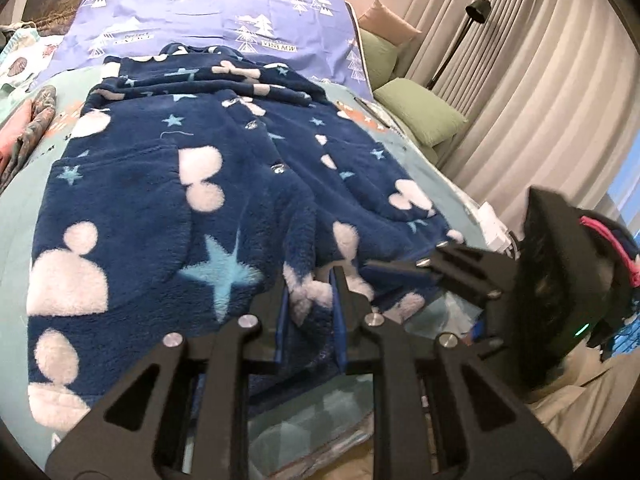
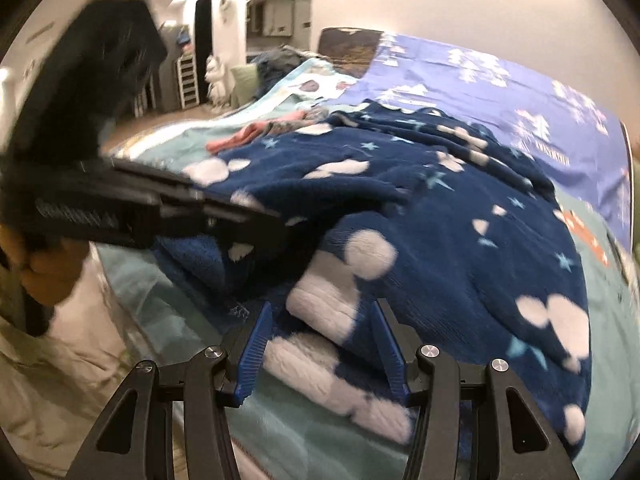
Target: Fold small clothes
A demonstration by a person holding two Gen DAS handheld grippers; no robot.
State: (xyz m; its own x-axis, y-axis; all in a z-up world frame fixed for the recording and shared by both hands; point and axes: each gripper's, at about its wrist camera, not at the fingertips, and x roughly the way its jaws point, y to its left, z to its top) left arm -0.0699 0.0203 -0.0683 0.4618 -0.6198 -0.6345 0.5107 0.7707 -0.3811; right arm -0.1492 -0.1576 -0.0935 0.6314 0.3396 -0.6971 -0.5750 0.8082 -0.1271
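A navy fleece garment [image 1: 208, 168] printed with white blobs and pale blue stars lies spread over most of the bed [image 1: 16, 208], filling the middle of the left wrist view, with its hem at the lower edge of the frame. The left tool [image 1: 310, 300] sits at bottom centre, its blue pads narrow and pinching a fold of that hem. In the right wrist view the right tool [image 2: 320, 344] is at bottom centre with its jaws fairly wide; the white-patched hem edge [image 2: 320, 312] lies between the blue pads, but whether they press on it I cannot tell. Both views are motion-blurred. The left tool also shows from the side at mid left of the right wrist view, gripping the cloth, with a hand [image 2: 48, 276] below it. A lilac sheet with tree prints [image 1: 208, 8] covers the upper part of the bed, green pillows [image 1: 424, 112] lie at upper right beside beige curtains [image 1: 520, 80]
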